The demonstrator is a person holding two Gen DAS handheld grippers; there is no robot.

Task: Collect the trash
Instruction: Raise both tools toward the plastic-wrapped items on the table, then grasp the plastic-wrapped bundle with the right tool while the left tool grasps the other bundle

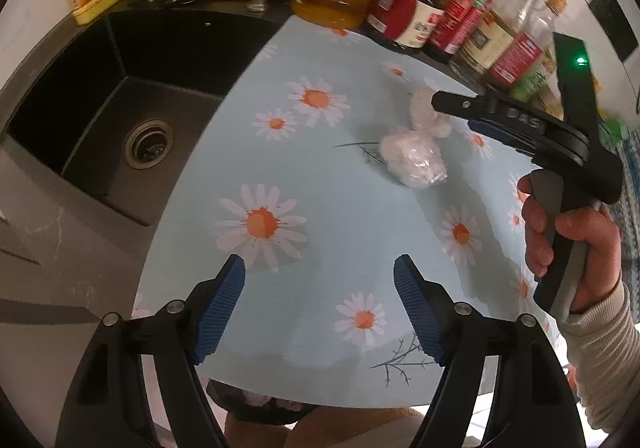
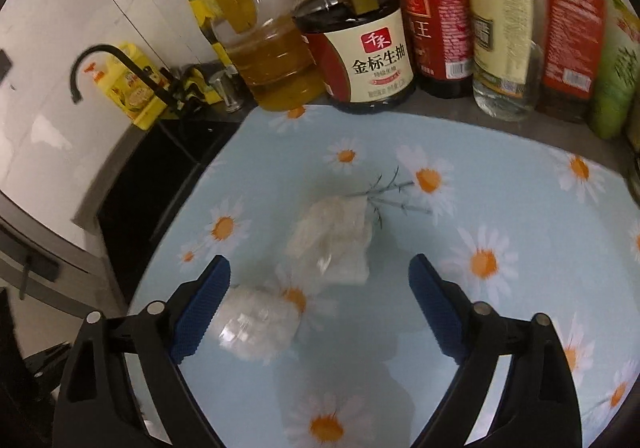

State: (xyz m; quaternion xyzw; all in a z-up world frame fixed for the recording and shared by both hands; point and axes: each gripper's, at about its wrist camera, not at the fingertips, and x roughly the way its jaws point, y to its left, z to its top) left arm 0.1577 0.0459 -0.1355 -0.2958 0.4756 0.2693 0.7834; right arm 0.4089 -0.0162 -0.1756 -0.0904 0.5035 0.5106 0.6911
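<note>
On the left, the black sink point(image 1: 120, 136) holds nothing but its drain strainer point(image 1: 149, 144). The left gripper point(image 1: 320, 308) hangs released over the daisy-print desk point(image 1: 340, 216), fingers spread on nothing. Two crumpled plastic wads lie mid-desk: the nearer wad point(image 2: 256, 324) touches the right gripper point(image 2: 320, 308)'s left finger, jaws apart, ungrasped; the farther wad point(image 2: 332, 240) lies beyond. Behind stand an oil jug point(image 2: 276, 60), partly full, and a soy sauce jar point(image 2: 368, 52).

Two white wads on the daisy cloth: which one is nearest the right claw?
The rounded wad, beside the right claw's left finger. The flatter crumpled wad lies farther ahead, toward the bottles.
</note>
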